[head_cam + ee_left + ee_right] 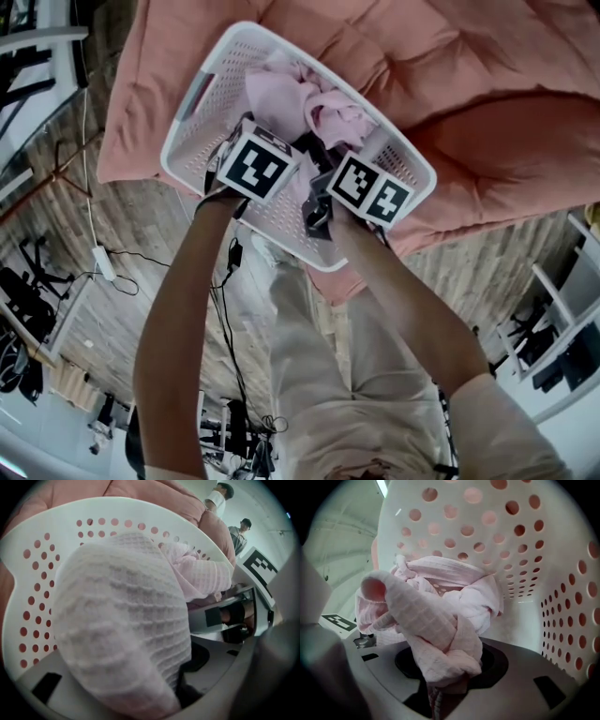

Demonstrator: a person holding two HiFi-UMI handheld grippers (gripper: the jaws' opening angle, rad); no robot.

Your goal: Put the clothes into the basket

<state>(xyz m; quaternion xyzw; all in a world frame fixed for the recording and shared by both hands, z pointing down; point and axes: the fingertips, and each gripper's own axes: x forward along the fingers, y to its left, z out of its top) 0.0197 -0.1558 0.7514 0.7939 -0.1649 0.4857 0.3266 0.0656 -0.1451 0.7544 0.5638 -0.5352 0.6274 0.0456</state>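
A white perforated basket (pixel 187 112) sits on a pink duvet, and a pink waffle-weave garment (pixel 319 108) lies bunched inside it. Both grippers reach down into the basket side by side. My left gripper (pixel 258 167) is shut on a fold of the pink garment (pixel 122 620), which fills most of the left gripper view in front of the basket wall (pixel 37 573). My right gripper (pixel 367 187) is shut on a twisted bunch of the same pink cloth (pixel 436 630), close to the basket's holed wall (pixel 525 550). The cloth hides both sets of fingertips.
The pink duvet (pixel 487 112) spreads under and behind the basket. Cables and a power strip (pixel 103 262) lie on the wooden floor at left. White shelving (pixel 562 319) stands at right. Two people (pixel 239 531) stand beyond the bed.
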